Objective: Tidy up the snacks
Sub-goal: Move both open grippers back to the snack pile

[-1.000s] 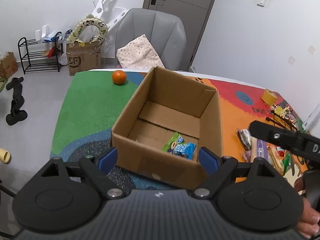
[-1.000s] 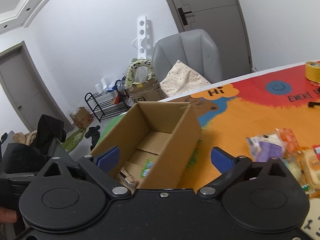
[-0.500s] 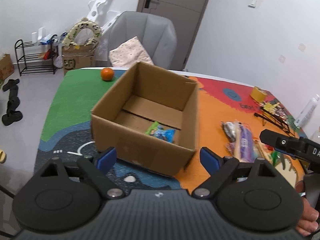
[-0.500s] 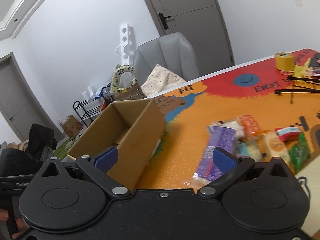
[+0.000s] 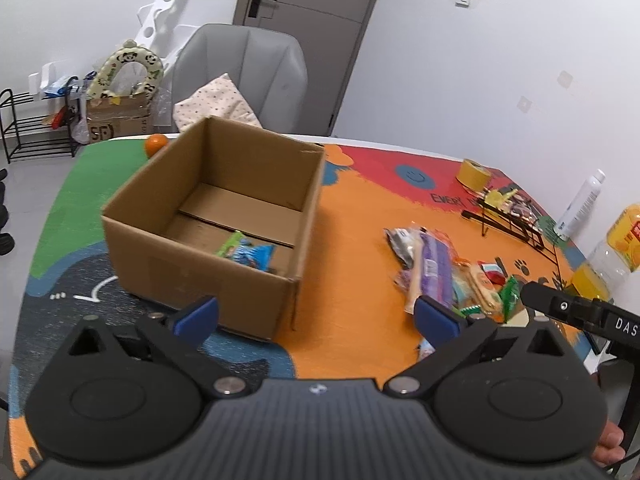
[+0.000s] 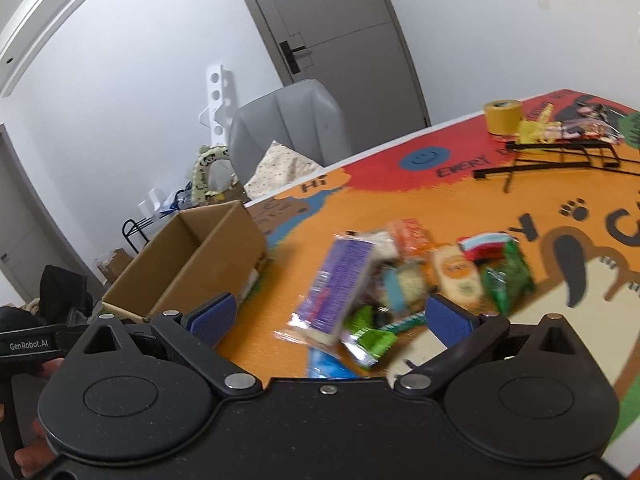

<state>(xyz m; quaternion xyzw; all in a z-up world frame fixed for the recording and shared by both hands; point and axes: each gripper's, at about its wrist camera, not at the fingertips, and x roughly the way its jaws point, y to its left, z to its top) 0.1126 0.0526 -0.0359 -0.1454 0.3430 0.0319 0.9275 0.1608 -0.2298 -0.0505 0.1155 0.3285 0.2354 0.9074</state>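
Both tongs, left (image 5: pixel 316 316) & right (image 6: pixel 326 318), spread apart, empty. Snack pile (image 6: pixel 404 280) on tabletop (image 6: pixel 400 200), right of box (image 5: pixel 224 216). Prob light, crinkly, slippery; grab purple pack (image 6: pixel 338 284) mid-body.

We saw bare orange mat (image 5: pixel 352 280) between the cardboard box (image 5: pixel 208 248) and the snack pile (image 6: pixel 404 280), a lane wide enough for a gripper. The box stood open on top, with only a blue packet (image 5: pixel 250 254) on its floor. Toward the far right corner of the table, a black wire rack (image 6: pixel 560 158) and a tape roll (image 6: pixel 502 116) blocked the way.
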